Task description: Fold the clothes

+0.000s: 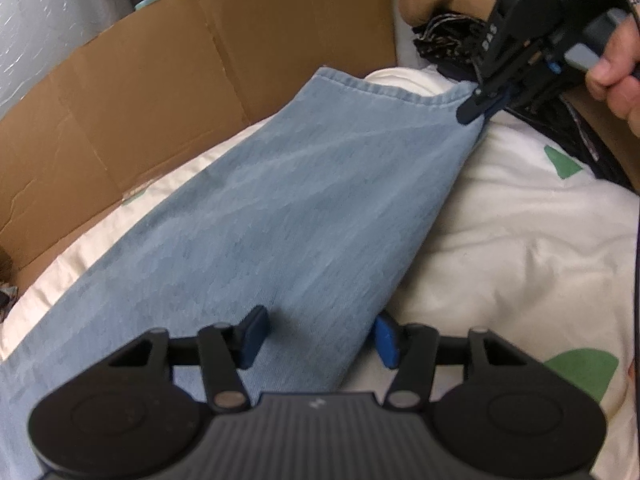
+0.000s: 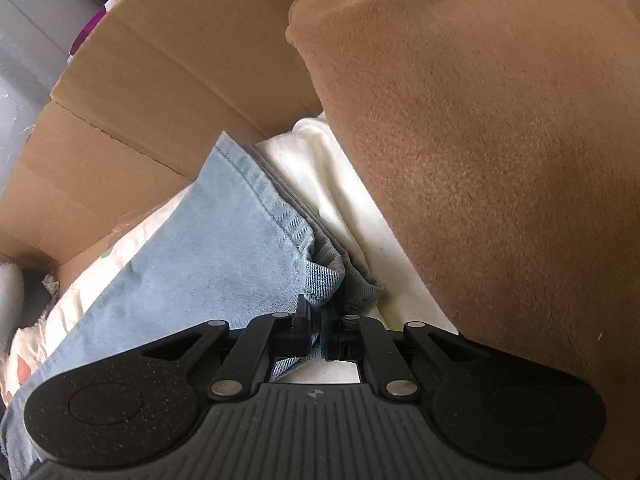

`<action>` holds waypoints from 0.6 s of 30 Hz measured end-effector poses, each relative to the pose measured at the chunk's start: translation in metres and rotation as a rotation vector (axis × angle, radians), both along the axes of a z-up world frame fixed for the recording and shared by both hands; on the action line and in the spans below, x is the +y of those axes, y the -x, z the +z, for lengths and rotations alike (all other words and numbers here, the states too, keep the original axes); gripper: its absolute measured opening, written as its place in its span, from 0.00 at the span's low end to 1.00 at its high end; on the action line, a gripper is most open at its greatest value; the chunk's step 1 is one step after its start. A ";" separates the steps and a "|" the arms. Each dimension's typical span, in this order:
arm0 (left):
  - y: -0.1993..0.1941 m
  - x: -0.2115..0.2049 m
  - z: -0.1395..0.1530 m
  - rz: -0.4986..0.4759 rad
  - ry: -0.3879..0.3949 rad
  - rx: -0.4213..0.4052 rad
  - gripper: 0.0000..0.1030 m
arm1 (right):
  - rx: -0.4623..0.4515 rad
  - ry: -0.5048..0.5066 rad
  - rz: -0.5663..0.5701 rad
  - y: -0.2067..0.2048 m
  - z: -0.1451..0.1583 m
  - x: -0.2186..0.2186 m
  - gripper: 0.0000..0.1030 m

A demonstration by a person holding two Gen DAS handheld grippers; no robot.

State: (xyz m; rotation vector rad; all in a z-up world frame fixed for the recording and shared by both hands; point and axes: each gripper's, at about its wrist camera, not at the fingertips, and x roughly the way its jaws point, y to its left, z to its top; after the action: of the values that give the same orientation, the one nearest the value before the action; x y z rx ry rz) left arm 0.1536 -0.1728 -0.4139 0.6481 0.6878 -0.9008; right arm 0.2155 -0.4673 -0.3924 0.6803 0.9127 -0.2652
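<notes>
Counting items first: one pair of light blue jeans (image 1: 280, 208), two grippers, one cardboard box (image 1: 168, 92), one tan fleece garment (image 2: 500, 160), and one dark patterned cloth (image 1: 440, 36) bunched behind the jeans.

I see the jeans lying lengthwise across a white duvet (image 1: 520, 240) printed with green shapes; two such shapes show on its right part in the left wrist view. The hemmed end of the jeans lies at the far side, just beside the box wall.

My right gripper (image 1: 478, 106) is clenched on the far right corner of that hem. From its own camera, its fingers (image 2: 302, 320) pinch the folded denim edge with no gap between them. One hand (image 1: 618, 76) holds this gripper's handle at the upper right of the left wrist view.

My left gripper (image 1: 318, 334) straddles the near part of the jeans. Its two blue pads stand apart, the left one over the denim, the right one at the denim's right edge. I cannot tell whether either pad presses the cloth; the fingers look released.

Surface: a bed, soft and wrinkled. The box flaps stand up along the bed's far left side. The tan garment fills the right of the right wrist view, lying over the white bedding. Behind the box I note a pale wall or curtain (image 1: 48, 32).
</notes>
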 end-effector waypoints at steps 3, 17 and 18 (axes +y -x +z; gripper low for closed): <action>-0.006 0.005 0.009 0.004 0.049 0.038 0.33 | -0.007 -0.006 -0.002 -0.001 0.001 -0.003 0.03; -0.035 0.008 0.033 0.057 0.166 0.178 0.10 | -0.083 -0.155 0.193 -0.007 -0.006 0.006 0.53; -0.037 0.008 0.034 0.060 0.168 0.183 0.10 | -0.085 -0.177 0.208 -0.008 -0.009 0.008 0.53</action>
State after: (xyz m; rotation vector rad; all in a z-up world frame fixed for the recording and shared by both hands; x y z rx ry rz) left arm 0.1904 -0.1651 -0.3801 0.3967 0.7812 -0.9587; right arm 0.2238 -0.4596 -0.4016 0.7470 0.9247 0.0302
